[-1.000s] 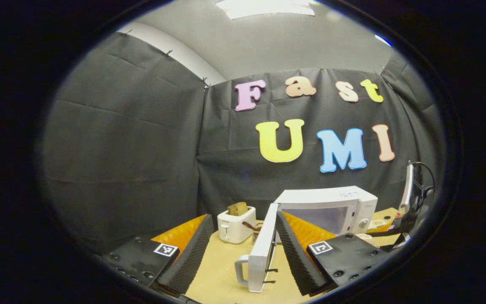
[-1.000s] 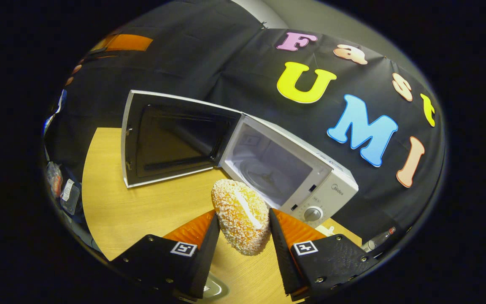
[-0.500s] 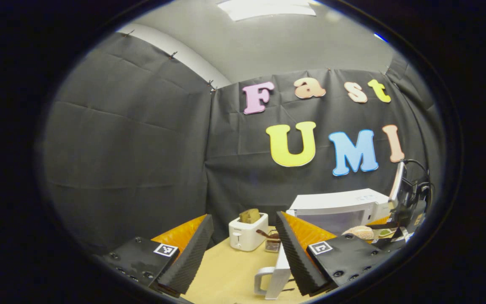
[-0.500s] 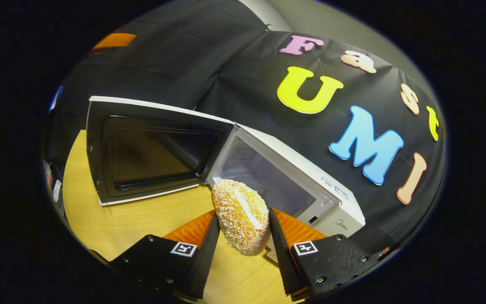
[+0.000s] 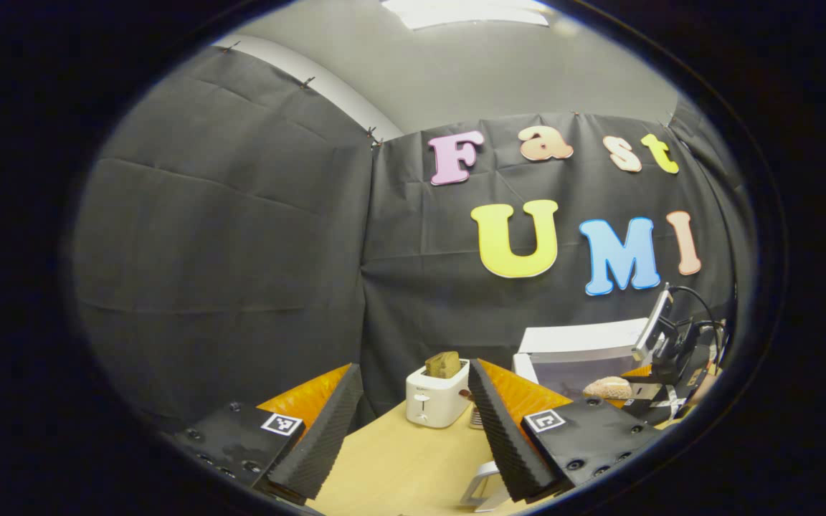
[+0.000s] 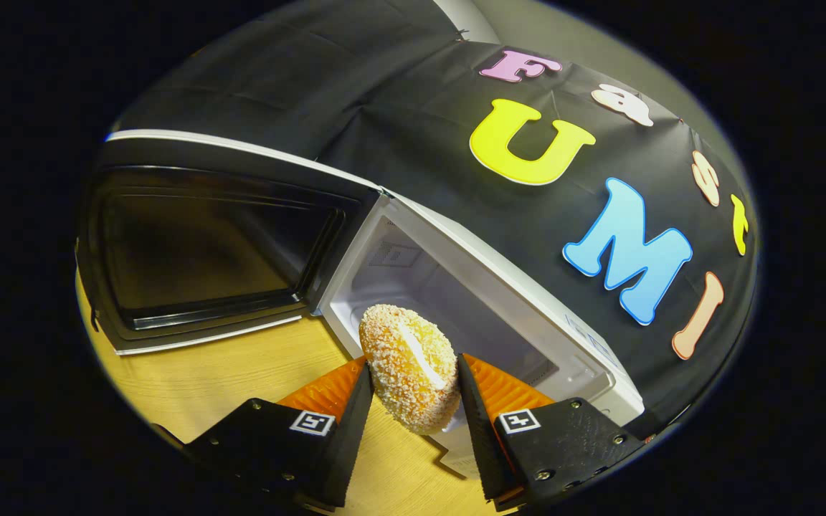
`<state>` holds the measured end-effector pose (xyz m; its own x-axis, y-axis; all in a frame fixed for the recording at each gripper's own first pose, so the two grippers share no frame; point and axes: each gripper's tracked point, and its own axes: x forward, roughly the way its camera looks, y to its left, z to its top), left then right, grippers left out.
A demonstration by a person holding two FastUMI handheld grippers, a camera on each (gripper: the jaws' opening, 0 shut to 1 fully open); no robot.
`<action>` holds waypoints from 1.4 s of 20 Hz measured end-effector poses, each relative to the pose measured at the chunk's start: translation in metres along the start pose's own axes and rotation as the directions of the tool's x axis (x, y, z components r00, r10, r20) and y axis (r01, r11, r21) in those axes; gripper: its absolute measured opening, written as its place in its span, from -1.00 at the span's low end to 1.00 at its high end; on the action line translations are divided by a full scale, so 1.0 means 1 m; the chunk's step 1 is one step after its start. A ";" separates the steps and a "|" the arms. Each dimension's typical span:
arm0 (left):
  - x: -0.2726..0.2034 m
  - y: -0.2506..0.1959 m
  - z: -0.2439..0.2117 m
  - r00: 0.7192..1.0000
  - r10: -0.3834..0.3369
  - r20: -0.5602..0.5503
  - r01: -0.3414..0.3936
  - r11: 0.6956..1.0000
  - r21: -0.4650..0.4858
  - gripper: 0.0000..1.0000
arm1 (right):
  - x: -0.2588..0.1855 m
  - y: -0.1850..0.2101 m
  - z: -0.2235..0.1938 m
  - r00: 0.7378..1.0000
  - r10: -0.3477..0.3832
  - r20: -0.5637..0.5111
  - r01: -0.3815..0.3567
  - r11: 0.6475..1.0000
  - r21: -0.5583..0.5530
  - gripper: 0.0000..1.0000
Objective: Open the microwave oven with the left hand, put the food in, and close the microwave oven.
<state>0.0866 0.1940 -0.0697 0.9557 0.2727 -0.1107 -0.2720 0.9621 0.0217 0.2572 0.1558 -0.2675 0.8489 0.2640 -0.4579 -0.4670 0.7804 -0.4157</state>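
Observation:
The white microwave (image 6: 520, 287) stands with its door (image 6: 198, 244) swung wide to the left and its pale cavity (image 6: 420, 294) exposed. My right gripper (image 6: 411, 401) is shut on a crumb-coated bread roll (image 6: 407, 367), held just in front of the cavity mouth. In the left gripper view my left gripper (image 5: 413, 423) is open with nothing between its fingers, back from the microwave (image 5: 581, 351). The door's handle (image 5: 481, 491) shows low beside the right finger. The bread roll (image 5: 608, 388) and the right gripper (image 5: 664, 401) appear at the far right in front of the microwave.
A white toaster (image 5: 437, 395) with a slice of bread in it stands on the wooden table (image 5: 406, 466) left of the microwave. The booth's black cloth wall closes off the back and left.
The right gripper has carried the bread roll closer to the open cavity, which now looms larger. The left gripper has drawn back to the left, away from the door and its handle.

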 end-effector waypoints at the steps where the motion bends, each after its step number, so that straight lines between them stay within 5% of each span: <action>1: 0.003 0.006 -0.004 1.000 0.002 -0.006 -0.002 1.000 0.004 0.93 | 0.009 0.001 -0.001 1.000 -0.004 -0.006 0.004 1.000 -0.004 0.37; 12: 0.031 0.048 -0.043 0.994 0.055 -0.092 -0.054 0.998 0.020 0.93 | 0.103 0.003 -0.031 0.994 -0.097 -0.045 0.092 0.992 -0.091 0.37; 19: 0.042 0.057 -0.058 0.990 0.066 -0.124 -0.061 0.997 0.042 0.93 | 0.133 0.002 -0.036 0.994 -0.094 -0.061 0.086 0.988 -0.126 0.37; 24: 0.054 0.047 -0.062 0.992 0.041 -0.119 -0.035 0.998 0.051 0.93 | 0.117 0.005 -0.016 0.997 -0.080 -0.005 0.079 0.989 -0.122 0.94; 28: 0.061 0.035 -0.063 0.996 0.014 -0.087 -0.009 0.998 0.068 0.93 | 0.087 0.005 0.001 0.998 -0.065 0.012 0.065 0.998 0.008 0.95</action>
<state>0.1285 0.2435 -0.1385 0.9383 0.2847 -0.1961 -0.2719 0.9581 0.0902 0.3294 0.1829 -0.3091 0.8806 0.2192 -0.4202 -0.4085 0.8007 -0.4383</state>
